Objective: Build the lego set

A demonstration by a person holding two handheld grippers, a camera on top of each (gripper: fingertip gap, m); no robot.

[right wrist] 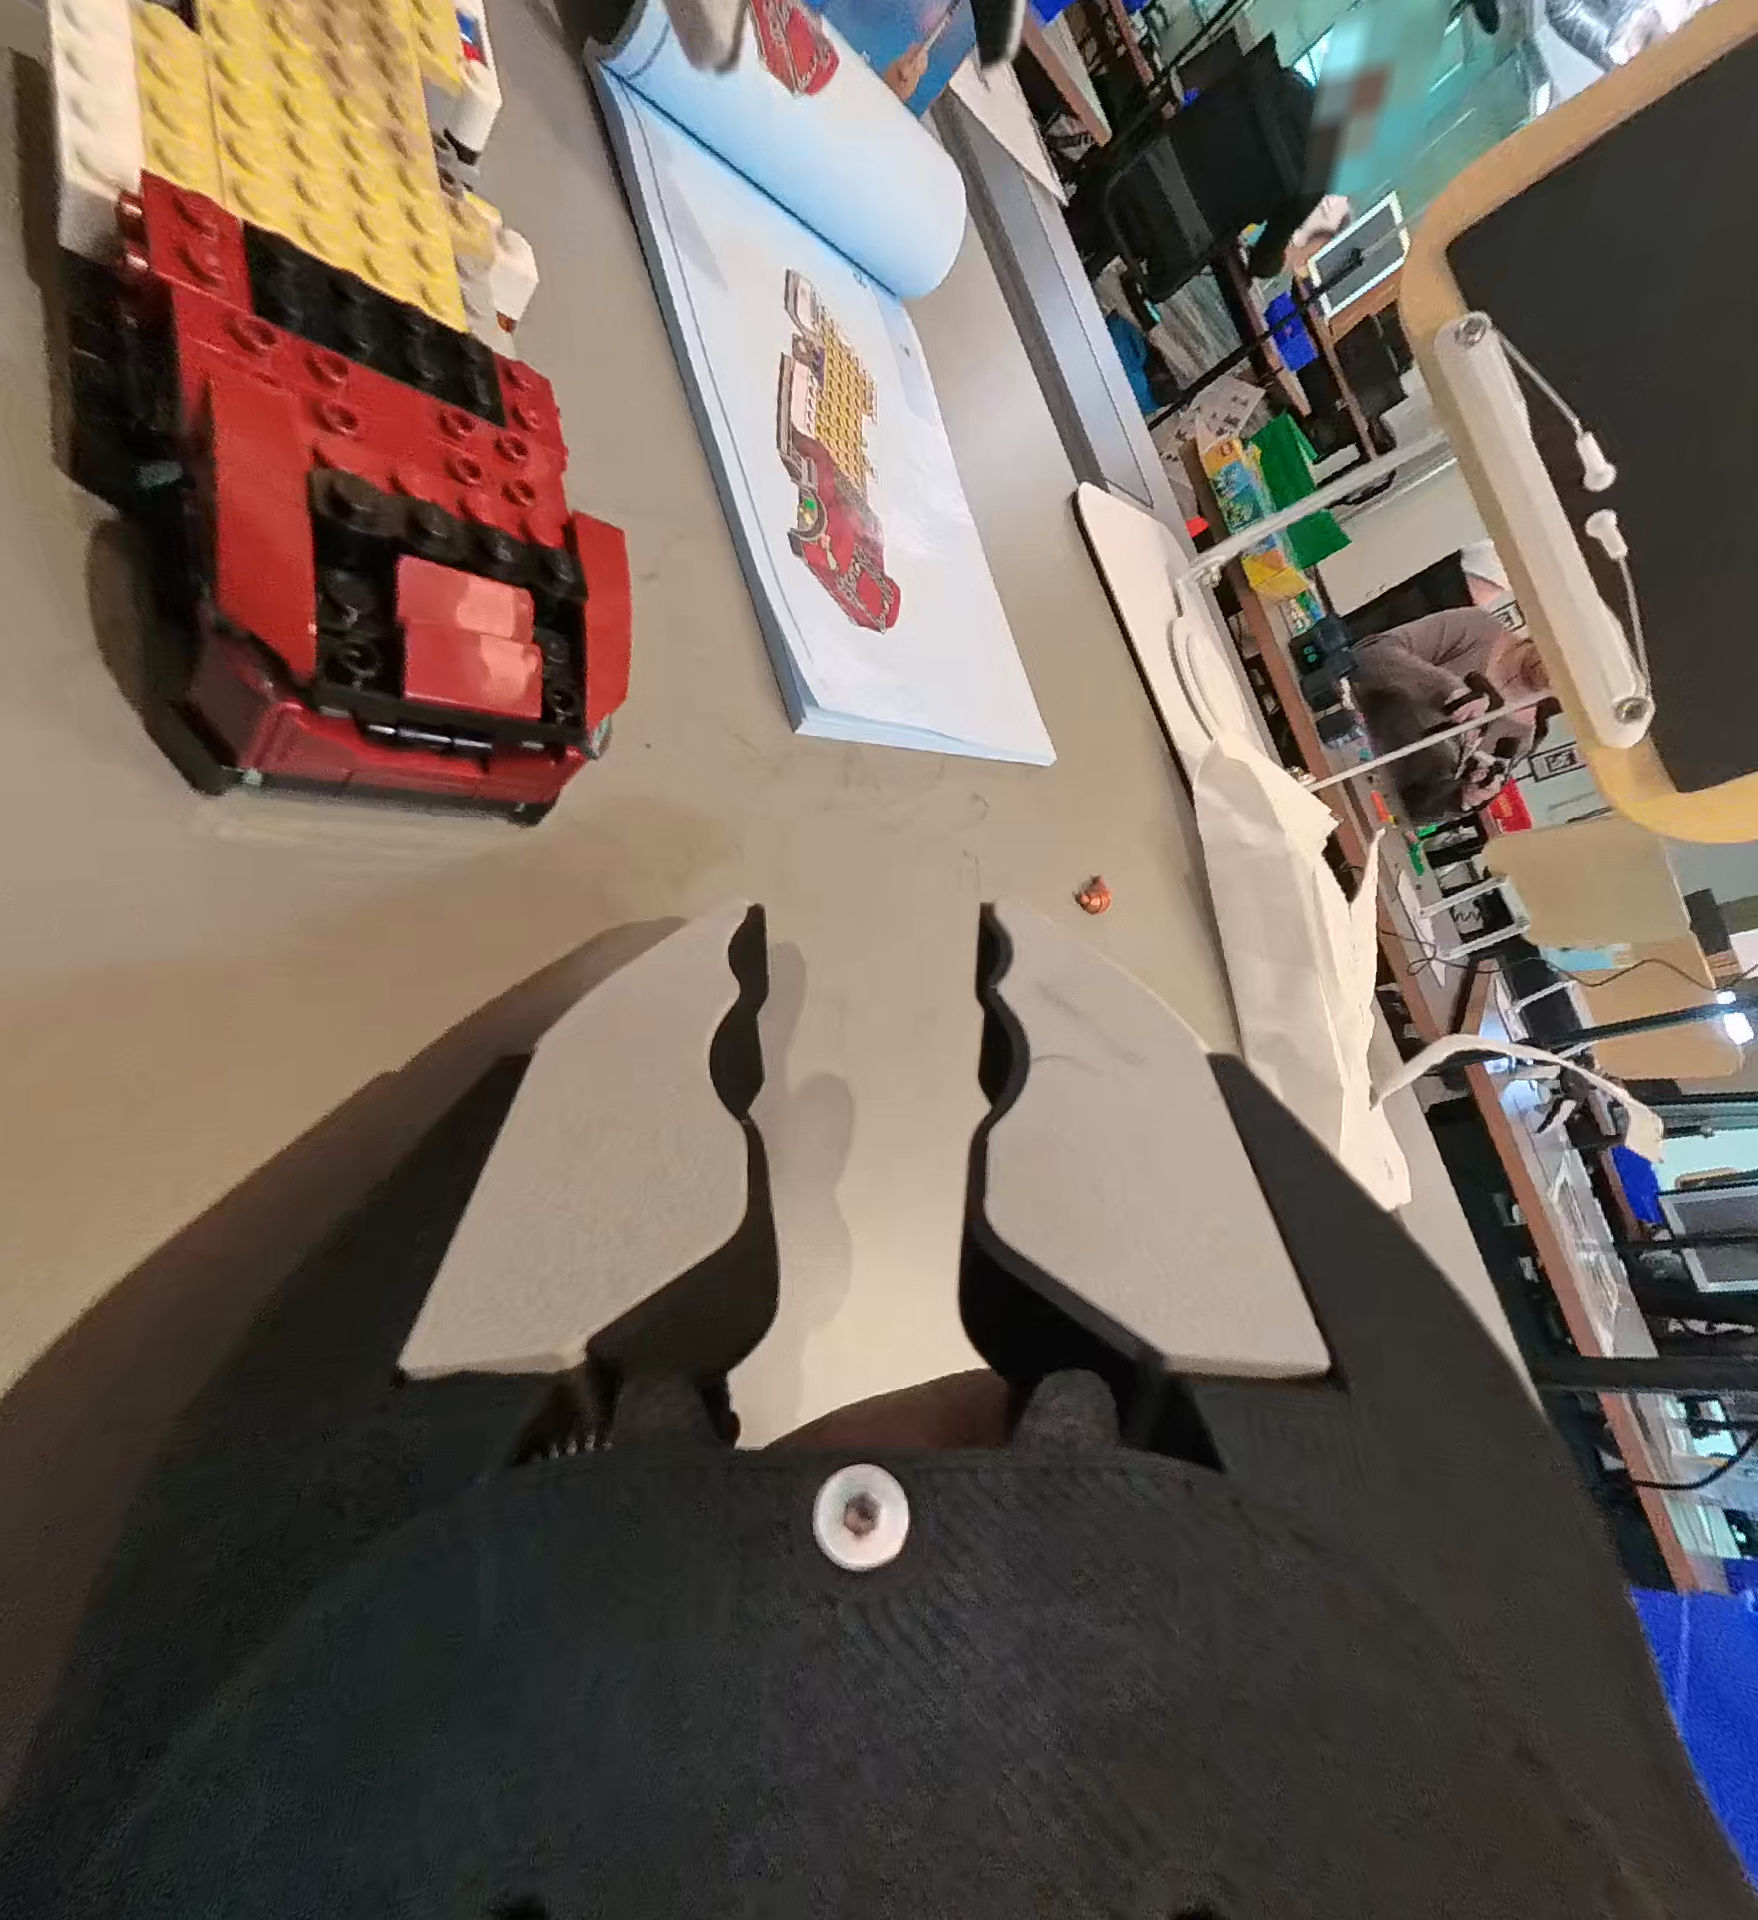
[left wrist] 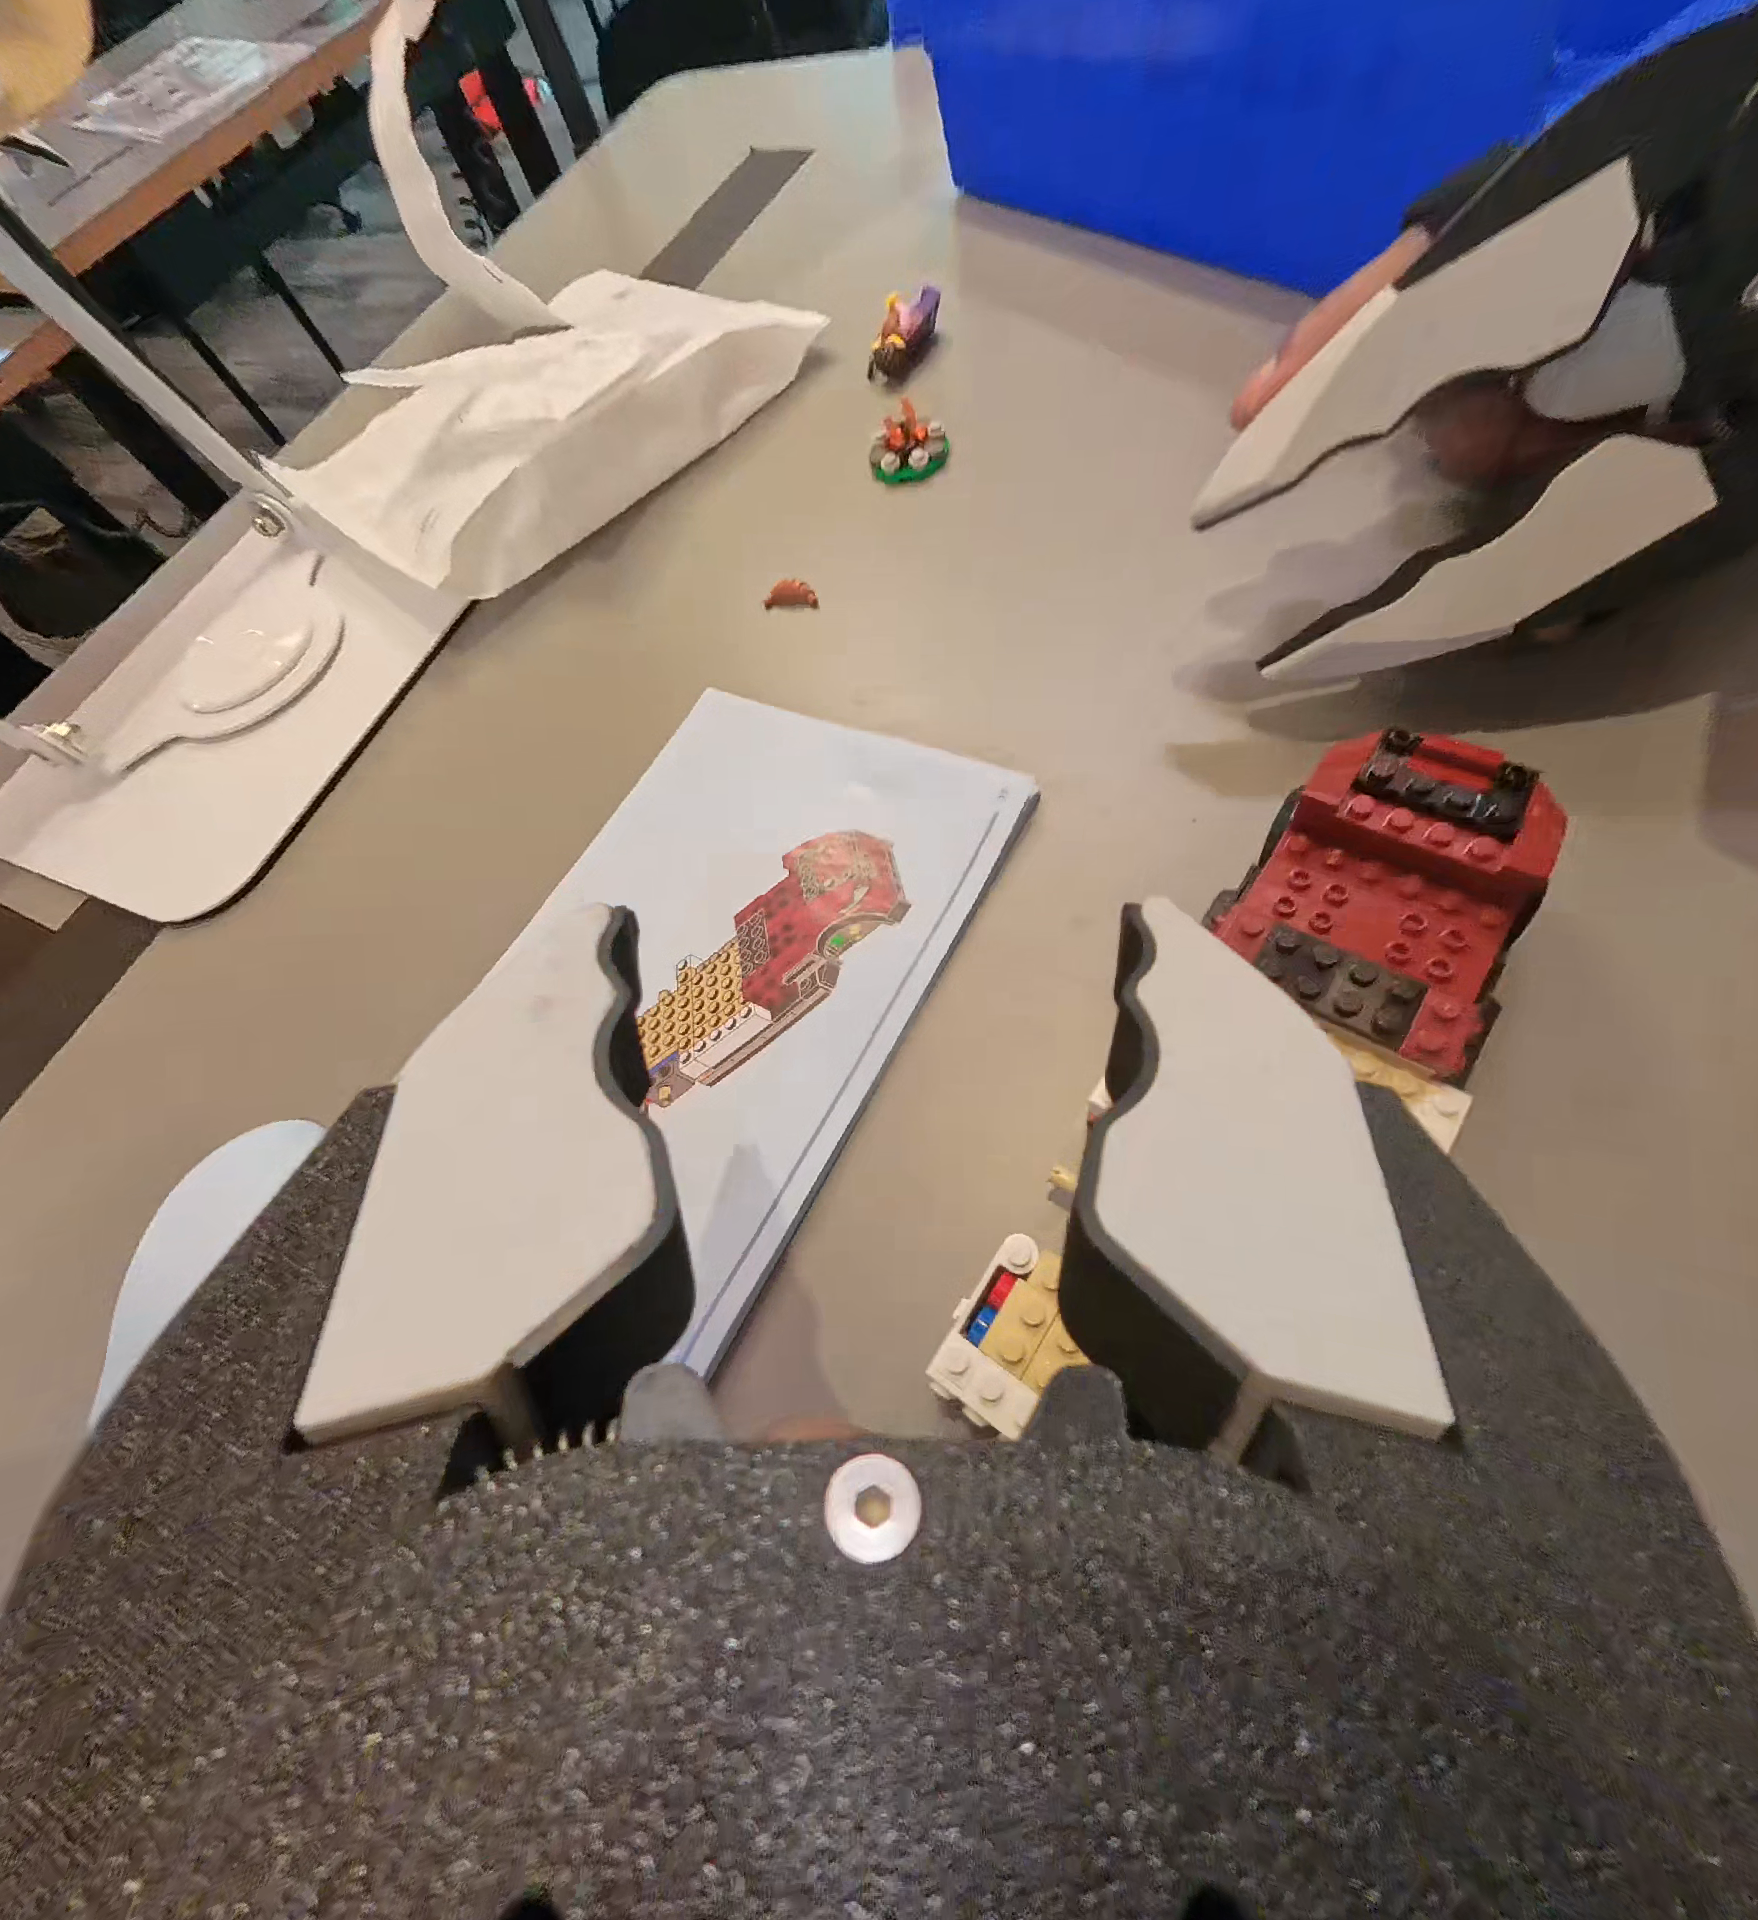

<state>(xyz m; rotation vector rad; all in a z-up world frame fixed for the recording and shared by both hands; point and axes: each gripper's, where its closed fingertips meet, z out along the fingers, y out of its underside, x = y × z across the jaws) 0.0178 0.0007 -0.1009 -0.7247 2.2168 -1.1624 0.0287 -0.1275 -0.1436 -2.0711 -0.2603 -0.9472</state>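
Grey table (left wrist: pixel 1010 644) — left fingers (left wrist: pixel 1228 1049) overlap brick truck (left wrist: pixel 1394 894).

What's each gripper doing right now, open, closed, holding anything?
Left gripper: open wide, empty, above the instruction booklet.
Right gripper: open, empty, over bare table.

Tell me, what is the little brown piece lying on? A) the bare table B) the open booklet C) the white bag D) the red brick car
A: the little brown piece lies alone on the bare table, apart from the open booklet, the red brick car and the white bag.
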